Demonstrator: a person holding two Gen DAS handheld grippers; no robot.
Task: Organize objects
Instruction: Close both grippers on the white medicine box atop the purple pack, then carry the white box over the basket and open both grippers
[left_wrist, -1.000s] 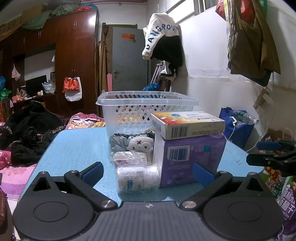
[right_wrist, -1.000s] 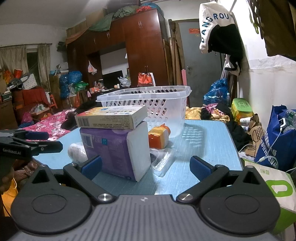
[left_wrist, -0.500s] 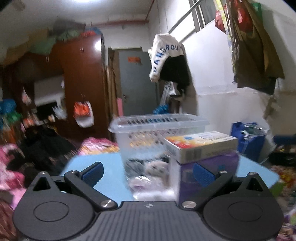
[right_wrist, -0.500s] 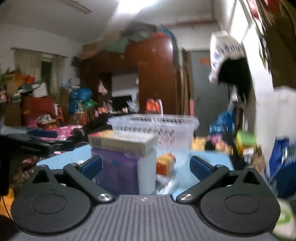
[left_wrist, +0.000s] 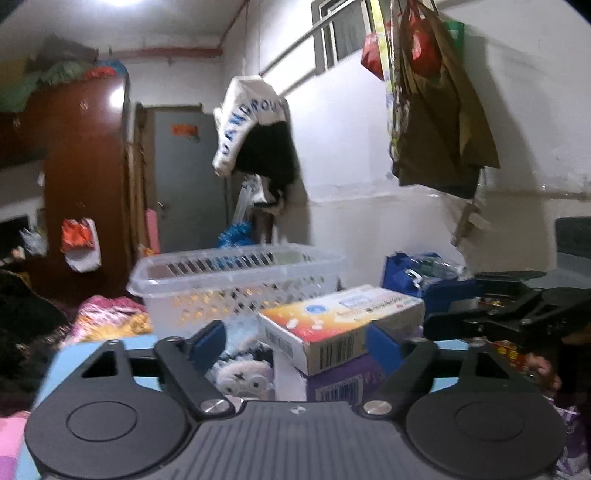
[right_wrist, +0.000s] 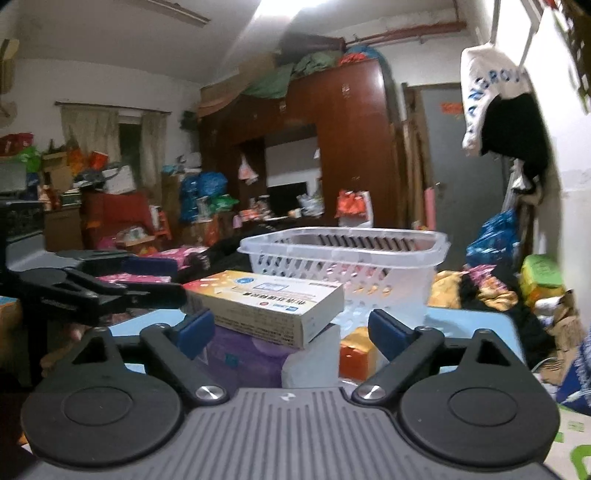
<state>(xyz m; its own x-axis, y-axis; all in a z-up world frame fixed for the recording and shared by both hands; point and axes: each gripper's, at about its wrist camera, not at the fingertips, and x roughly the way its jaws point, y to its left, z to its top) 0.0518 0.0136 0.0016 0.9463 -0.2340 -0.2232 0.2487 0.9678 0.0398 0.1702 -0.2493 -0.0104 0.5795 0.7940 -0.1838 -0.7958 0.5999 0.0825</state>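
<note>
A white and orange flat box (left_wrist: 340, 321) (right_wrist: 266, 302) lies on top of a purple packet (left_wrist: 343, 380) (right_wrist: 240, 358) on the blue table (left_wrist: 77, 354). Behind them stands a clear perforated basket (left_wrist: 236, 277) (right_wrist: 347, 254). A white plush toy (left_wrist: 240, 380) sits left of the packet. An orange item (right_wrist: 356, 354) lies by the basket. My left gripper (left_wrist: 295, 345) is open, its fingers to either side of the box. My right gripper (right_wrist: 291, 332) is open, level with the box.
A brown wardrobe (left_wrist: 85, 184) and a grey door (left_wrist: 188, 181) stand at the back. Clothes hang on the wall (left_wrist: 255, 125). Bags (left_wrist: 424, 273) sit beyond the table's right edge. The other gripper shows at each view's side (left_wrist: 517, 314) (right_wrist: 74, 284).
Both grippers have risen and moved closer to the box on the packet. Both stay open. The objects have not moved.
</note>
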